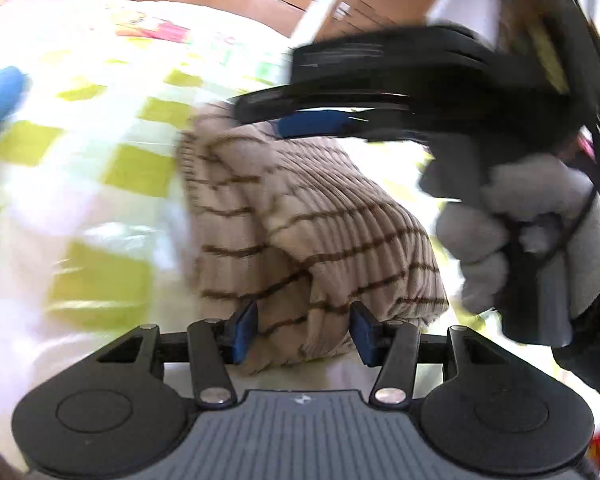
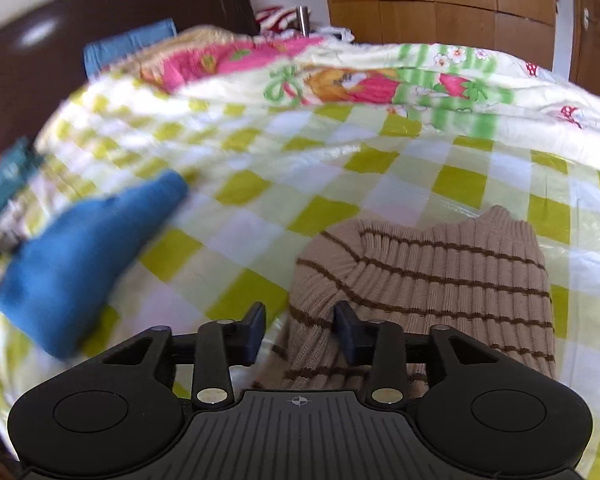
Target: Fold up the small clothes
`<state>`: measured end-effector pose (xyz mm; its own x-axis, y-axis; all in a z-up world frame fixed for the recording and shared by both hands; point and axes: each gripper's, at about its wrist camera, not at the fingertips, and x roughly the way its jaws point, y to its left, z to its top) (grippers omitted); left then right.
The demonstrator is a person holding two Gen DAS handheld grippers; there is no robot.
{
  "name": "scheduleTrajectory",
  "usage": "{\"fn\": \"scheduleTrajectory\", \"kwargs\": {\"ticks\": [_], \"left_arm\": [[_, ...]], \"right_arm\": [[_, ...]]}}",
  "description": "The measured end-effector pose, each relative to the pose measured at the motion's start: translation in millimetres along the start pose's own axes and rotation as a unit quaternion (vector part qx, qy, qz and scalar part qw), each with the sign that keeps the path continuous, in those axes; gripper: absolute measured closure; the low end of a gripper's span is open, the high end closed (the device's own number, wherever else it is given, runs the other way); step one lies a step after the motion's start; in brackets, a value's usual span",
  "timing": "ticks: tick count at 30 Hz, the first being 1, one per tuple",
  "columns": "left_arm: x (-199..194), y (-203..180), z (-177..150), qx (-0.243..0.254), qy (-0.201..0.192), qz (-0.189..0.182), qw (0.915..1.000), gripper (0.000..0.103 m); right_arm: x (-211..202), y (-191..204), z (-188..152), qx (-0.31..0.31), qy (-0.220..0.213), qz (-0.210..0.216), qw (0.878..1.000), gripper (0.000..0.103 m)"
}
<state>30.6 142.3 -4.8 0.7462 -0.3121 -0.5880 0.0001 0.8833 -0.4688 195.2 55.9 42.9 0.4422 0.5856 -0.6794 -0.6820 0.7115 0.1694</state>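
Observation:
A beige ribbed sweater with brown stripes (image 1: 300,220) lies bunched on the checked bedspread (image 1: 120,168). My left gripper (image 1: 305,332) is at the sweater's near edge, its blue pads closed on a thick fold of the knit. My right gripper (image 1: 284,92), held by a grey-gloved hand (image 1: 520,216), hovers blurred over the sweater's far end. In the right wrist view the sweater (image 2: 440,276) lies low and to the right, and the right gripper (image 2: 301,332) stands open. The sweater's left edge reaches in between its jaws, and bedspread (image 2: 340,152) shows beside the left pad.
A blue cloth (image 2: 80,248) lies on the bed left of the sweater and shows as a blue blur (image 1: 0,96) at the left edge. A teal folded item (image 2: 4,176) sits at the far left. A floral quilt (image 2: 340,80), a dark headboard and wooden wardrobes (image 2: 440,0) lie beyond.

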Motion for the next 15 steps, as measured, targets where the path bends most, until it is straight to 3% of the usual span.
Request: {"fn": "scheduleTrajectory", "kwargs": {"ticks": [2, 4, 8, 11, 13, 15], "left_arm": [[-19.8, 0.4, 0.1, -0.014, -0.019, 0.027, 0.9994, 0.04], [-35.1, -6.0, 6.6, -0.011, -0.044, 0.028, 0.9986, 0.039], [-28.2, -34.3, 30.3, 0.044, -0.075, 0.013, 0.9961, 0.038], [-6.3, -54.8, 39.2, 0.087, -0.082, 0.002, 0.9928, 0.038], [16.9, -58.7, 37.3, 0.117, -0.078, 0.028, 0.9897, 0.038], [45.3, -51.1, 33.8, 0.134, -0.038, 0.087, 0.9864, 0.038]], "right_arm": [[-24.0, -15.0, 2.7, 0.04, -0.029, 0.031, 0.998, 0.06], [-48.4, -31.3, 2.0, 0.071, -0.063, 0.047, 0.994, 0.056], [-86.2, -63.7, -7.2, 0.09, -0.114, -0.009, 0.989, 0.055], [-93.5, -89.1, -21.7, 0.114, -0.106, -0.042, 0.987, 0.054], [-94.8, -99.1, -33.4, 0.122, -0.102, -0.057, 0.986, 0.054], [-89.8, -106.9, -41.4, 0.135, -0.096, -0.059, 0.984, 0.054]]}}
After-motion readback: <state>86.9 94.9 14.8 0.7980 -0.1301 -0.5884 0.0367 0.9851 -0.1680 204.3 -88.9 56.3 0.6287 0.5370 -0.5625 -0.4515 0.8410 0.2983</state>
